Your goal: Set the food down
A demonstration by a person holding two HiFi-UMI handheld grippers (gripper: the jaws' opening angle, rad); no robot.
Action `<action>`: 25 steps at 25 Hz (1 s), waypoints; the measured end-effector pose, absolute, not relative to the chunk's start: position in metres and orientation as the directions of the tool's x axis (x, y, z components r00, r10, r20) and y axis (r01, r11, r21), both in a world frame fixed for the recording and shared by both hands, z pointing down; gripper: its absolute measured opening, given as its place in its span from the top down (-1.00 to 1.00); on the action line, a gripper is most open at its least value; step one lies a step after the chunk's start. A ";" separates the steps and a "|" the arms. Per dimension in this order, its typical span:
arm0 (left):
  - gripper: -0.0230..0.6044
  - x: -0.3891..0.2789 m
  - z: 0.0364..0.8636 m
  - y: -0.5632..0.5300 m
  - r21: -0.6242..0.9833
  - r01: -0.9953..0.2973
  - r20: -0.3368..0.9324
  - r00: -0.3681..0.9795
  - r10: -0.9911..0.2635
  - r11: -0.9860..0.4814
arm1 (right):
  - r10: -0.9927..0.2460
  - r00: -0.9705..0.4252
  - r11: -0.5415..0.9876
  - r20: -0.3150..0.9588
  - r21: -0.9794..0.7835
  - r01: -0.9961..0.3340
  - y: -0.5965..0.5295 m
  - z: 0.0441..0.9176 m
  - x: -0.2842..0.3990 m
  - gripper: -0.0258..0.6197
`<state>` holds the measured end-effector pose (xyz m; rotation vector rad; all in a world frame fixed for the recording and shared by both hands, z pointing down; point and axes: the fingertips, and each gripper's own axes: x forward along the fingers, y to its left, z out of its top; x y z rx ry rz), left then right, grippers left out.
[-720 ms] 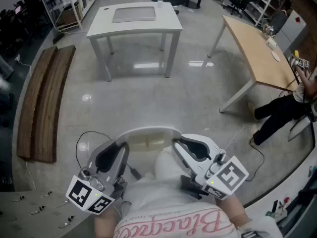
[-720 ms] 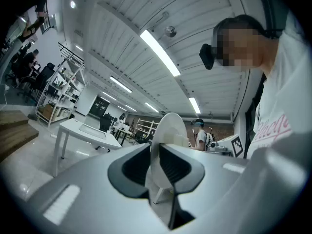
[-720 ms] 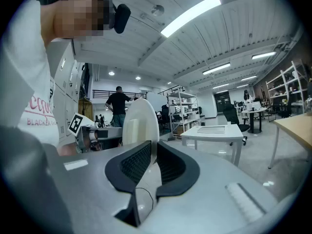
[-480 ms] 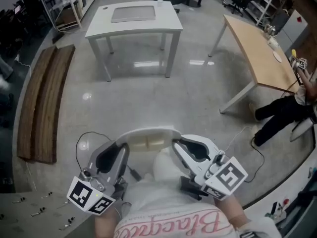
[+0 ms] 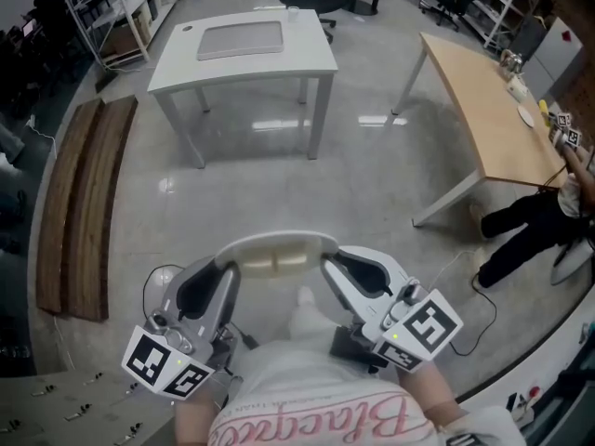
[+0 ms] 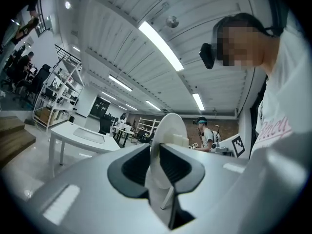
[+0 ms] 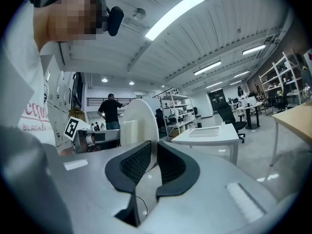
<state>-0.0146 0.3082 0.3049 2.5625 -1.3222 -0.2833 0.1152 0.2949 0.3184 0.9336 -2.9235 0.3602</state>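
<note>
Now | L tool, R tool each pinch plate rim | floor open ahead

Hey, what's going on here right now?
A person is carrying a plate with both tools. The left gripper is clamped on one side of its rim and the right gripper on the opposite side. Pale blocks of food lie on it. The plate is in the air above the floor, not yet set down. A white table stands ahead, some way off.
</note>
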 end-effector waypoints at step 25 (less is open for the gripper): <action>0.74 0.004 0.308 0.189 0.370 -0.804 -0.074 0.474 -0.877 -0.466 | -0.507 -0.857 0.827 0.096 -0.227 -0.515 0.162 0.315 0.133 0.78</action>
